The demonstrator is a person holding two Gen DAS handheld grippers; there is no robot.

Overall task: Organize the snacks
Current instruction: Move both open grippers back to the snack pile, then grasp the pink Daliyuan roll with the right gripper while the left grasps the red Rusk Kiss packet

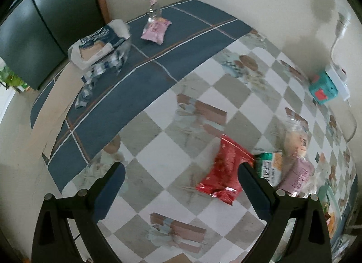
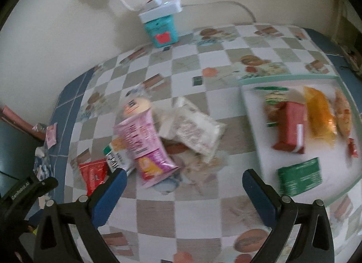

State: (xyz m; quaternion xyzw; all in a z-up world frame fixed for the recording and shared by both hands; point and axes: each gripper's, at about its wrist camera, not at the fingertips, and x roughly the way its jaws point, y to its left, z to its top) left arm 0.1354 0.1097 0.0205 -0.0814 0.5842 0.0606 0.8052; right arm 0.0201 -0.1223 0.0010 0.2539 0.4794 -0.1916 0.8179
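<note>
Checkered table point(image 2: 185, 208) carries a white tray point(image 2: 253, 113) w/ snacks near its right edge, incl. a red carton point(image 2: 290, 125) & orange bag point(image 2: 320, 113). Loose pile mid-table: pink packet point(image 2: 144, 140), white packet point(image 2: 194, 127), red packet point(image 1: 226, 170) at the pile's left. Left gripper point(image 1: 181, 170) & right gripper point(image 2: 184, 177) both spread wide, holding nothing.

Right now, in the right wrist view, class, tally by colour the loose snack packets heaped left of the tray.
pink packet: 1
white packet: 1
red packet: 1
green-and-white packet: 1
clear bun bag: 1
Total: 5
</note>
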